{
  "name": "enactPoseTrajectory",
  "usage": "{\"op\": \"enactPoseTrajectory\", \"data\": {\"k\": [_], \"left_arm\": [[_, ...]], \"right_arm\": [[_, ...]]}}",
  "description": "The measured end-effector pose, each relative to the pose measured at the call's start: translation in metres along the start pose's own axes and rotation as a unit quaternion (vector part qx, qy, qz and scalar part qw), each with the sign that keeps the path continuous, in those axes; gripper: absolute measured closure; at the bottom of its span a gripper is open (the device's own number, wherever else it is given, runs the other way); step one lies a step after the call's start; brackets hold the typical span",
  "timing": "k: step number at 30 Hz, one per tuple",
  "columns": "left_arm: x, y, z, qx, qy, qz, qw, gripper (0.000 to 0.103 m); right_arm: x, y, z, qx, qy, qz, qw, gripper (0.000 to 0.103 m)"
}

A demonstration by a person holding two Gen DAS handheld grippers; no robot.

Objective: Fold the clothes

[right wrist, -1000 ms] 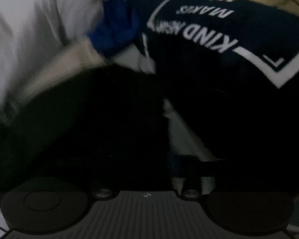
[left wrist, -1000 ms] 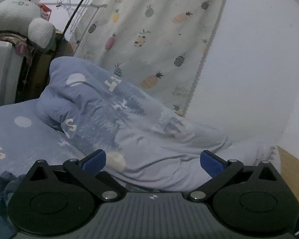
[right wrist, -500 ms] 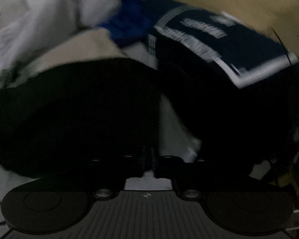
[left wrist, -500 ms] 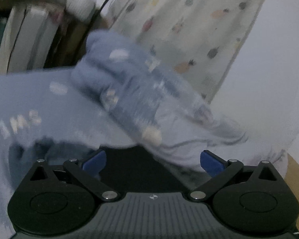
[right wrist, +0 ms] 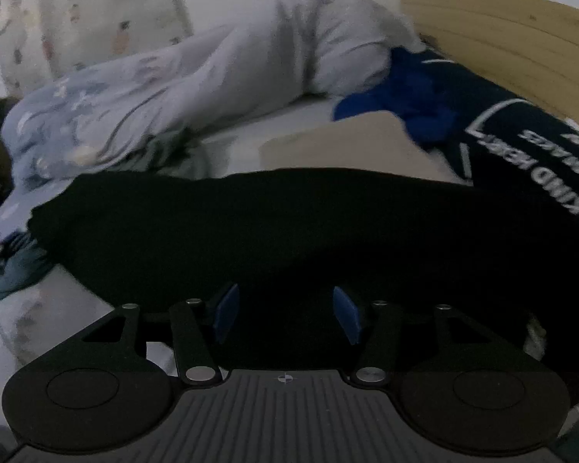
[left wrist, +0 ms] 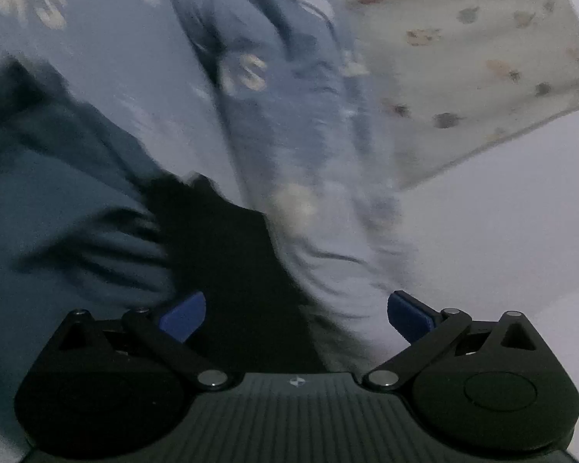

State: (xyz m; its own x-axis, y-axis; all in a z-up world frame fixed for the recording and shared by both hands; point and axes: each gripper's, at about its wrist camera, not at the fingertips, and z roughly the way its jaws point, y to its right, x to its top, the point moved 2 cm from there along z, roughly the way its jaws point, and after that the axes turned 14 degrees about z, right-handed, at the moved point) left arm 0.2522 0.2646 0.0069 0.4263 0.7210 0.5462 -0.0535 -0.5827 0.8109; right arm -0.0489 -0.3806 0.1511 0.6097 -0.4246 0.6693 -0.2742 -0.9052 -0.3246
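Across the bed (right wrist: 231, 146) a black garment (right wrist: 289, 227) lies spread and unfolded, right gripper (right wrist: 285, 312) and left gripper (left wrist: 295, 314) both spread wide and empty beside it, navy shirt (right wrist: 540, 154) and blue cloth (right wrist: 409, 96) heaped behind; folding barely begun.

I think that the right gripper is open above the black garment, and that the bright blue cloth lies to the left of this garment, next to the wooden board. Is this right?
Not quite. In the right wrist view the bright blue cloth lies beyond the black garment, toward the right, not the left. The rest stands: the right gripper is open above that garment, and the cloth is next to the wooden board.
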Motion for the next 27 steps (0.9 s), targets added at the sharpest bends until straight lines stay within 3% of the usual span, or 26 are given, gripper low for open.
{"op": "enactPoseTrajectory", "data": {"k": [3, 6, 10, 15, 17, 18, 19, 25, 27], "left_arm": [[-0.002, -0.005, 0.027, 0.037, -0.026, 0.032, 0.9984, 0.0], [-0.007, -0.015, 0.042, 0.074, -0.044, 0.032, 0.9958, 0.0], [-0.009, -0.011, 0.055, 0.086, -0.048, 0.05, 0.9939, 0.0], [-0.005, -0.021, 0.068, 0.086, -0.039, 0.033, 0.995, 0.0], [-0.004, -0.025, 0.066, 0.102, -0.035, 0.028, 0.9938, 0.042], [-0.003, -0.028, 0.064, 0.12, -0.039, 0.023, 0.9917, 0.09], [-0.003, -0.033, 0.061, 0.133, -0.041, 0.015, 0.9902, 0.096], [0.003, -0.019, 0.022, 0.079, -0.012, 0.031, 0.9963, 0.096], [0.006, -0.013, 0.014, 0.088, -0.01, 0.048, 0.9949, 0.096]], "right_arm": [[-0.004, -0.022, 0.016, 0.001, -0.016, -0.009, 1.0, 0.044], [-0.011, -0.04, 0.026, 0.008, -0.031, -0.015, 0.999, 0.044], [-0.018, -0.058, 0.034, 0.017, -0.045, -0.024, 0.999, 0.04], [-0.022, -0.068, 0.041, 0.026, -0.051, -0.025, 0.998, 0.039], [-0.022, -0.07, 0.042, 0.028, -0.054, -0.027, 0.998, 0.038], [-0.023, -0.071, 0.042, 0.028, -0.054, -0.027, 0.998, 0.037], [-0.023, -0.071, 0.041, 0.028, -0.053, -0.026, 0.998, 0.036], [-0.025, -0.071, 0.039, 0.032, -0.052, -0.021, 0.998, 0.032], [-0.025, -0.072, 0.038, 0.035, -0.05, -0.023, 0.998, 0.031]]}}
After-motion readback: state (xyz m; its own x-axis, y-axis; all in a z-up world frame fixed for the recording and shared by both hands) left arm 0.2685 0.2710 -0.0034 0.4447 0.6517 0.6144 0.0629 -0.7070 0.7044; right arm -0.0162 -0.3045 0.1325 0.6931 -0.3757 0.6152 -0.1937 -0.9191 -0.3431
